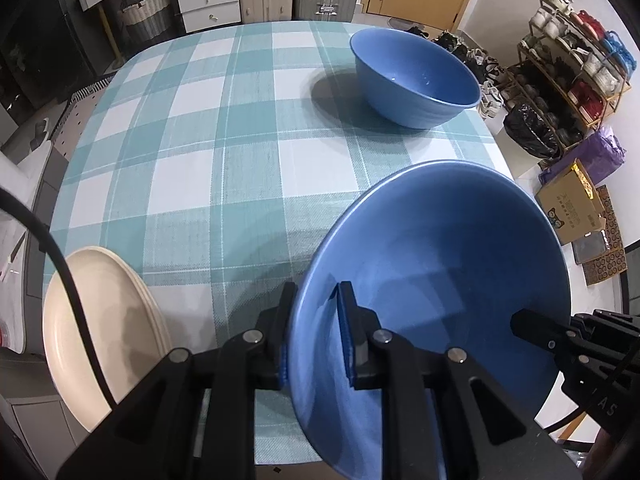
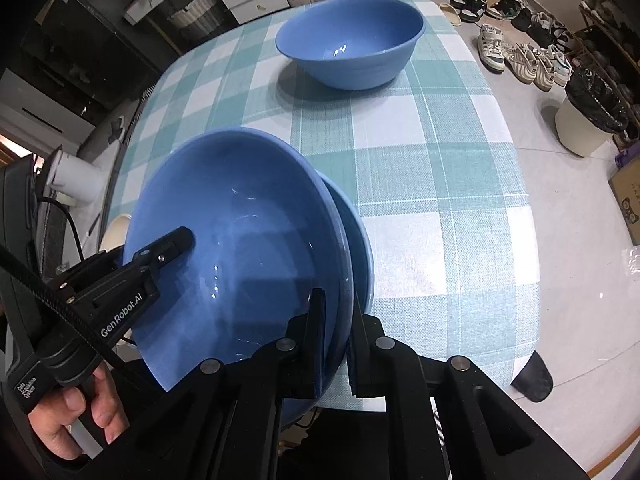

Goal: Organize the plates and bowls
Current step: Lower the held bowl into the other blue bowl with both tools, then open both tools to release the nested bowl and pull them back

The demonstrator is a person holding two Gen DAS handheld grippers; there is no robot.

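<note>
The table, under a teal-and-white checked cloth, fills most of both views and runs ahead of both claws. A blue bowl, tilted, sits nearest the cameras, over the near right part of the table; in the right wrist view a second blue rim shows nested behind it, so it looks like two bowls stacked, though the left wrist view shows only one inner surface. The left claw is closed narrow on the bowl's left rim, one finger inside the wall and one outside. The right claw grips the opposite rim likewise, one finger inside and one outside, the rim pinched between them. Each claw shows in the other's view: the right one at the bowl's far right edge, the left one at the bowl's left edge, with the person's hand on its handle. A second blue bowl stands upright, far ahead of both claws near the table's far edge, well apart from the held one. Cream plates, stacked, lie just left of the left claw at the near table edge.
</note>
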